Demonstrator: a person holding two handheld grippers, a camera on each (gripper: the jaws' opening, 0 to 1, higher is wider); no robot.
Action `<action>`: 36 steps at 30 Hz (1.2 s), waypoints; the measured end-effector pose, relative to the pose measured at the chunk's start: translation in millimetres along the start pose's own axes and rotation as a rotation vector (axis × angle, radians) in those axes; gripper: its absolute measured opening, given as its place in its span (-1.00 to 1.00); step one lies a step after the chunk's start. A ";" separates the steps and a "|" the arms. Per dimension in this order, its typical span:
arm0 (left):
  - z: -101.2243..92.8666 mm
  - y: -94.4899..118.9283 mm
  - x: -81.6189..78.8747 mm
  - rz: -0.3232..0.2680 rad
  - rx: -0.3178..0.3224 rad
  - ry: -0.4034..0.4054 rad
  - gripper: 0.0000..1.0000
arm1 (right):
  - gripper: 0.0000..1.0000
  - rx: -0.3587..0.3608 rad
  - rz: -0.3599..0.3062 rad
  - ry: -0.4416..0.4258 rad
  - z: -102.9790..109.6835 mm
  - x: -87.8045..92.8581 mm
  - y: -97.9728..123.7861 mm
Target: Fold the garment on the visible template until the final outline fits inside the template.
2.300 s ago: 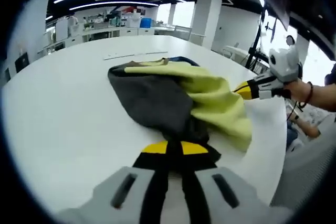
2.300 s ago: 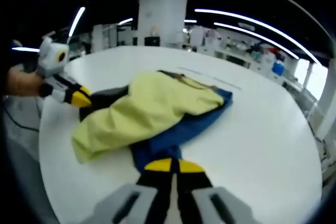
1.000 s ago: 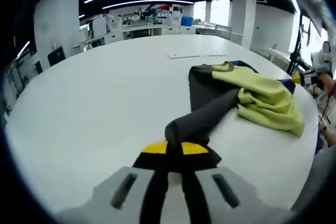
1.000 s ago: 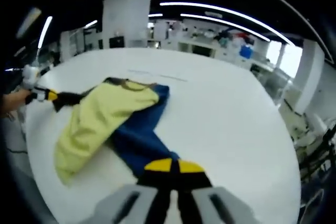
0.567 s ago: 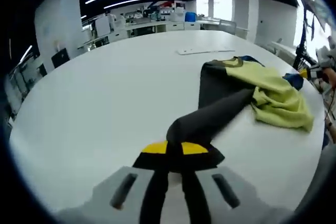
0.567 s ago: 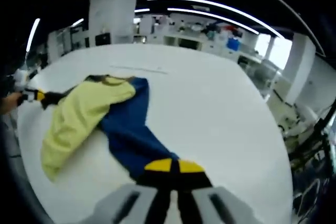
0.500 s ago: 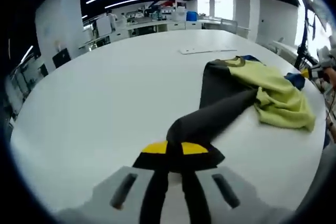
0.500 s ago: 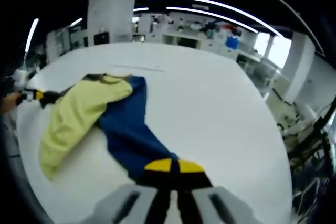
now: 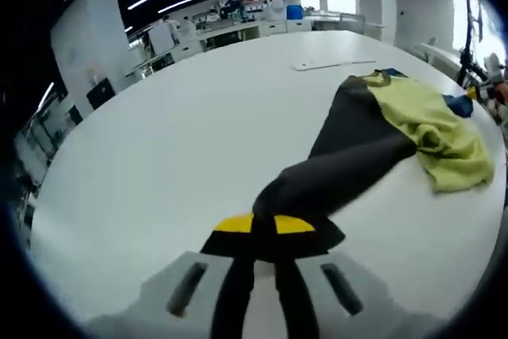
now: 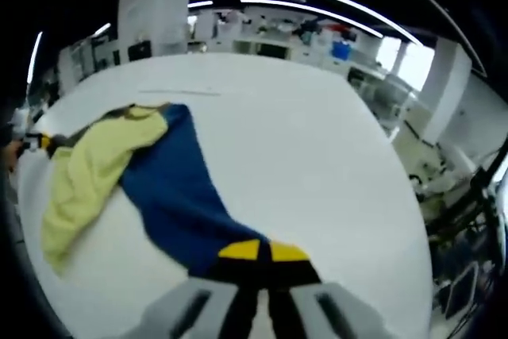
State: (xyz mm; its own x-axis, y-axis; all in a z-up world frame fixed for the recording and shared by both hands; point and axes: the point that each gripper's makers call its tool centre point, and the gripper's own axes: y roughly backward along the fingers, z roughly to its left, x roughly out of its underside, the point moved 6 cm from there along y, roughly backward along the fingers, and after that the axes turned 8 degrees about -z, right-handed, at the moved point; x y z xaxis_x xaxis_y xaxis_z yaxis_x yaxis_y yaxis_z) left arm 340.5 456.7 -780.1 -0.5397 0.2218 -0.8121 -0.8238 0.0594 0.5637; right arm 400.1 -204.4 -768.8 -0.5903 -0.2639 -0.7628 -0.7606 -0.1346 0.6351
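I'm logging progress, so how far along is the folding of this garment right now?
Early stage. Nothing looks folded yet: the garment lies bunched on the white table, its yellow middle crumpled. In hand: the left gripper pinches the dark grey sleeve and the right gripper pinches the blue sleeve, both stretched outward. Left: flattening, then every fold. I cannot make out a template outline.

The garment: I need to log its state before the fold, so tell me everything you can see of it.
The garment is soft knit-looking fabric in three colours: a yellow-green middle, a dark grey sleeve and a blue sleeve. It lies crumpled on the white table, unfolded. The left gripper is shut on the grey sleeve's end, the right gripper on the blue one's, each sleeve drawn out sideways.
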 end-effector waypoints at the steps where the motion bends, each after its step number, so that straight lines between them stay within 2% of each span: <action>1: 3.6 -1.6 1.2 0.011 -0.003 -0.014 -0.93 | -1.00 0.003 0.002 0.004 -1.5 0.1 -1.6; 6: 16.5 -4.9 0.4 0.035 -0.026 -0.029 -0.93 | -1.00 0.040 0.051 0.028 -18.3 4.5 -11.1; 10: 21.3 -10.7 -3.6 0.041 -0.029 -0.043 -0.93 | -1.00 0.055 0.058 0.030 -19.7 4.0 -8.4; 16: 31.4 -20.7 -10.1 0.058 -0.041 -0.073 -0.93 | -1.00 0.075 0.078 0.078 -29.4 0.8 -16.9; 19: 30.1 -23.0 -14.6 0.061 -0.039 -0.086 -0.93 | -1.00 0.082 0.090 0.087 -32.0 3.7 -17.7; 21: 36.2 -30.2 -19.8 0.065 -0.044 -0.090 -0.93 | -1.00 0.092 0.101 0.090 -34.1 4.0 -21.6; 30: 37.7 -30.7 -21.8 0.073 -0.046 -0.104 -0.94 | -1.00 0.128 0.104 0.108 -48.4 -4.7 -32.3; 33: 38.6 -30.4 -22.0 0.075 -0.043 -0.124 -0.94 | -1.00 0.146 0.106 0.141 -53.8 -7.2 -30.3; 36: 39.4 -30.4 -23.9 0.071 -0.045 -0.112 -0.94 | -1.00 0.140 0.119 0.142 -55.5 -6.3 -30.4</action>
State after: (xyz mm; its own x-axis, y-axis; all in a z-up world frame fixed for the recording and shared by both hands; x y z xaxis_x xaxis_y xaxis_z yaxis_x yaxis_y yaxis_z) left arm 385.2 487.9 -771.8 -0.5767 0.3310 -0.7469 -0.7924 -0.0040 0.6100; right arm 442.0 -251.6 -776.6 -0.6414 -0.4031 -0.6527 -0.7240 0.0367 0.6888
